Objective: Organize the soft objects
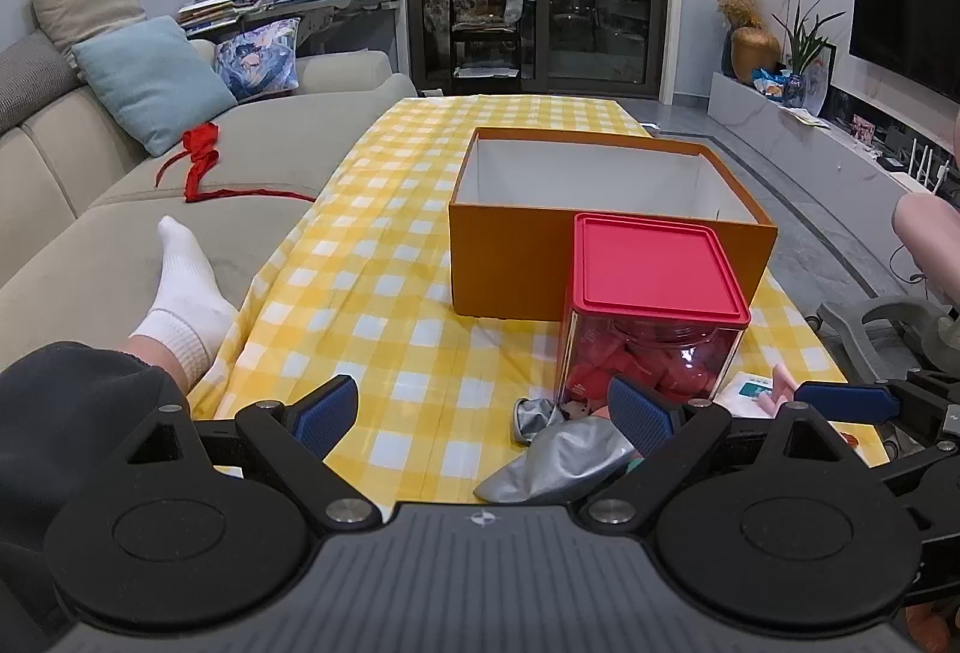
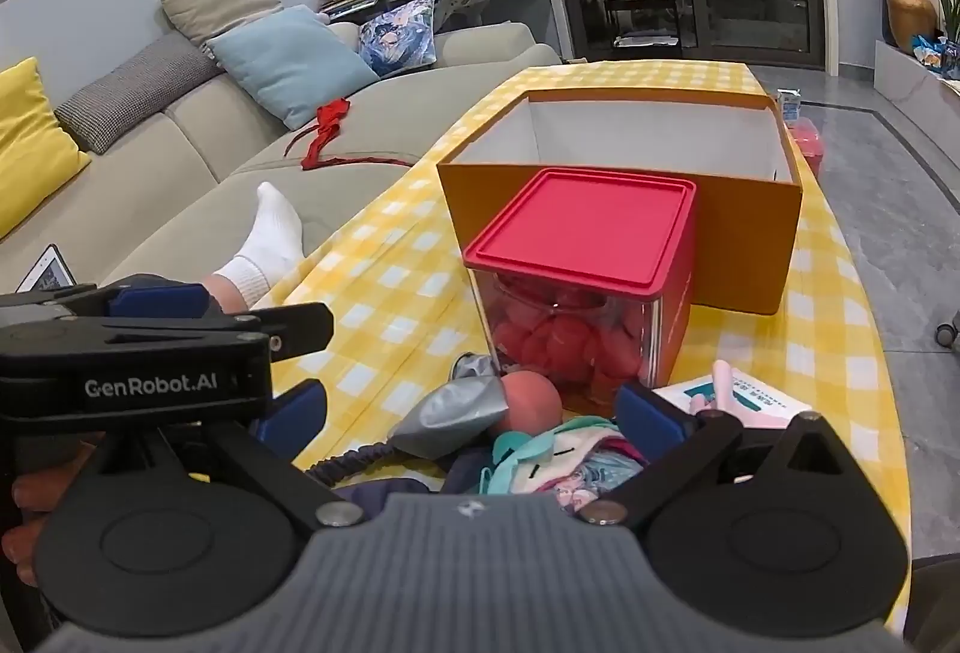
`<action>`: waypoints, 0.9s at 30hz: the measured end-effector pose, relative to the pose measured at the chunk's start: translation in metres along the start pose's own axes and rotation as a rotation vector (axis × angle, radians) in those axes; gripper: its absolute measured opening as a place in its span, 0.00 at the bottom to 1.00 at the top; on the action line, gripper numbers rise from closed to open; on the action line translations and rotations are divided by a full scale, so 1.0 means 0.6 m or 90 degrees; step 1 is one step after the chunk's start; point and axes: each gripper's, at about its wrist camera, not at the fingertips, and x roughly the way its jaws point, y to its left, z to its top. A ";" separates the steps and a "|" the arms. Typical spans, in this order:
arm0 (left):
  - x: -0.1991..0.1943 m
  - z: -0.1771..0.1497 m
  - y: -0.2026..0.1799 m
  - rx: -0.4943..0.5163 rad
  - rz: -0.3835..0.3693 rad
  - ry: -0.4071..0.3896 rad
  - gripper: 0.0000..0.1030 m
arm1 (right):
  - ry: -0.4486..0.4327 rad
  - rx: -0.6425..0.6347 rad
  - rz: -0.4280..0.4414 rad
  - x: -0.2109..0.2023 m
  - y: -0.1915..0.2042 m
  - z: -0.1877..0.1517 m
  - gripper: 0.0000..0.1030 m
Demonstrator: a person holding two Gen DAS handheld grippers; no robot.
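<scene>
Two grippers hang side by side over the near end of the table, both tipped downward, both with jaws spread wide and nothing between them: the left gripper [image 1: 483, 413] over bare yellow checked cloth [image 1: 384, 293], the right gripper [image 2: 468, 413] directly above a heap of soft things [image 2: 540, 455]. That heap holds a crumpled silver pouch [image 2: 462, 407], a peach-coloured ball [image 2: 531, 401] and some teal and pink fabric, touching one another. Just behind it stands a clear jar with a red lid [image 2: 582, 227], filled with red soft pieces, and behind that, touching or nearly so, an open orange box [image 1: 606, 257] that looks empty. This reads as the very start: nothing picked up yet. The next move probably calls for the right gripper to drop onto one item and close, then carry it over the jar into the box. The near part of the heap is hidden under the gripper body, so what the fabric items are stays unclear.
</scene>
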 end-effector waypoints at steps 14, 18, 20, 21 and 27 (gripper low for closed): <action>0.007 -0.003 0.007 -0.024 -0.020 0.021 1.00 | 0.005 0.009 0.005 0.002 -0.003 0.000 0.98; 0.007 -0.002 0.004 -0.020 -0.017 0.017 1.00 | 0.004 0.008 0.005 0.003 -0.002 -0.001 0.98; 0.007 -0.003 0.004 -0.020 -0.018 0.019 1.00 | 0.005 0.008 0.005 0.003 -0.002 -0.001 0.98; 0.007 -0.002 0.004 -0.021 -0.017 0.020 1.00 | 0.008 0.009 0.005 0.003 -0.003 -0.001 0.98; 0.002 -0.001 0.003 -0.017 -0.006 0.012 1.00 | 0.014 0.017 -0.011 0.006 -0.003 0.000 0.98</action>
